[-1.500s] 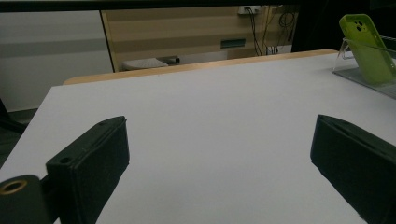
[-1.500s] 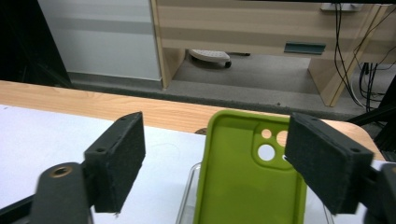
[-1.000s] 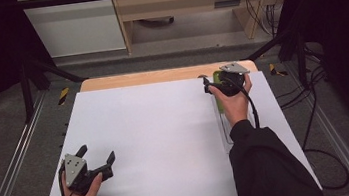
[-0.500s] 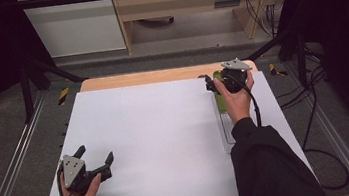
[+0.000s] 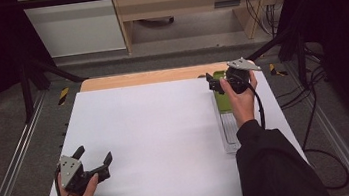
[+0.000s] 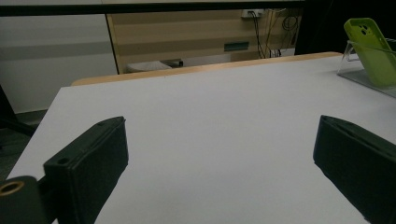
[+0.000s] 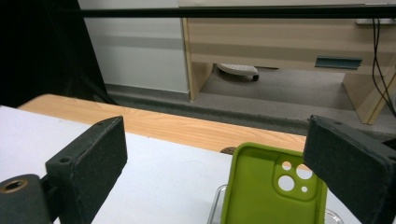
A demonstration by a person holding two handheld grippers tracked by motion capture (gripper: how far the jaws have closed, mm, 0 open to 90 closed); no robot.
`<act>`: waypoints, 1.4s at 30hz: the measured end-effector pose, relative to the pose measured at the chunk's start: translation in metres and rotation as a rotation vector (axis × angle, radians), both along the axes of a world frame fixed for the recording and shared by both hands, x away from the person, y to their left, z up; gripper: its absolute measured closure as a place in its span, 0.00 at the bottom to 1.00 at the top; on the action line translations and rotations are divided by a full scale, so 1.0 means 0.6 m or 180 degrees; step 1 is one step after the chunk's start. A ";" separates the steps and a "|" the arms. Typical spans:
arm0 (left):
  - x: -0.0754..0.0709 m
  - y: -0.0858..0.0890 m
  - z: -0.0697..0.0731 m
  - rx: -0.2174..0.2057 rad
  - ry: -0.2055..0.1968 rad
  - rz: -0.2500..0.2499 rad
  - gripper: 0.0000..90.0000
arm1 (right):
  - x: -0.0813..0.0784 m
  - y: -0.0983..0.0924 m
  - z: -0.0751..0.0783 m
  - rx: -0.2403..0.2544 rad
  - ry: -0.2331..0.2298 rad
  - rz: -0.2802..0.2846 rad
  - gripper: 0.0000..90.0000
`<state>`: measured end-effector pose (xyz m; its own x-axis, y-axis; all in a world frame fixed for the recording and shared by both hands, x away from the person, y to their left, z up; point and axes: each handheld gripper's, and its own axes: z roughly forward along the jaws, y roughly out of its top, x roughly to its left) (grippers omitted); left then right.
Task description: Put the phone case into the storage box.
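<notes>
Right claw [image 5: 217,83] stands wide open and empty, poised just above the green phone case [image 7: 273,191], which leans upright in a clear stand [image 5: 228,130] near the counter's far right edge. Judged step: closing on the case. To do it well, lower the jaws to straddle the case's side edges squarely, grip gently since the soft shell may flex, and lift straight up so the stand stays put. Left claw [image 5: 93,164] rests open and empty at the near left. The white counter [image 5: 156,130] is bare elsewhere; wooden furniture and cables sit beyond.
</notes>
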<state>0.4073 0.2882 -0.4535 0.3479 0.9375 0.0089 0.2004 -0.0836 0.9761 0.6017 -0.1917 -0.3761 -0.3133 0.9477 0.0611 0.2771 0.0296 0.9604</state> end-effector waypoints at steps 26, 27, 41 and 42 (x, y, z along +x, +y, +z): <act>-0.004 0.014 -0.001 -0.0197 0.0044 -0.0012 0.03 | -0.074 -0.005 0.053 0.0158 -0.0094 0.0291 0.07; -0.004 0.014 -0.001 -0.0191 0.0043 -0.0016 0.03 | -0.079 -0.009 0.055 0.0184 -0.0100 0.0307 0.07; -0.023 -0.002 -0.004 -0.0032 0.0067 -0.0151 0.03 | -0.142 -0.063 0.076 0.0248 -0.0172 0.0363 0.06; -0.025 -0.002 -0.003 -0.0037 0.0065 -0.0149 0.03 | -0.145 -0.066 0.076 0.0249 -0.0170 0.0358 0.06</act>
